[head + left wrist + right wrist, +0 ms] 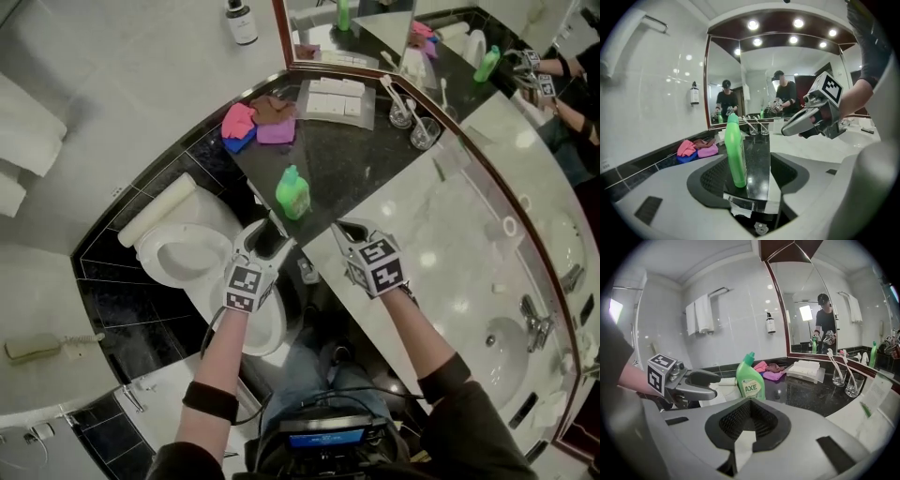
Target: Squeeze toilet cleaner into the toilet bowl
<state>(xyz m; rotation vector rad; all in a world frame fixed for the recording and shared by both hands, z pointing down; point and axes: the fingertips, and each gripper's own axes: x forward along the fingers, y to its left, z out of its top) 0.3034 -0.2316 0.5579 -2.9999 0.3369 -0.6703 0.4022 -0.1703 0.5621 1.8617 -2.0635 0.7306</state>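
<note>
A green toilet cleaner bottle (292, 192) stands upright on the black counter (375, 164). My left gripper (271, 234) hovers just short of it, jaws open and empty. Its own view shows the bottle (735, 152) a little ahead, in line with the gap between the jaws. My right gripper (340, 229) is shut and empty, in the air to the right of the bottle. From the right gripper view the bottle (750, 380) shows an AXE label, with the left gripper (708, 379) beside it on the left. The white toilet (155, 258) sits low on the left with its bowl uncovered.
Pink, purple and blue cloths (253, 122) lie at the counter's back. Next to them are a white tray (336, 98) and two glasses with toothbrushes (412, 117). A mirror backs the counter. A white marble top with a sink (506, 347) runs to the right.
</note>
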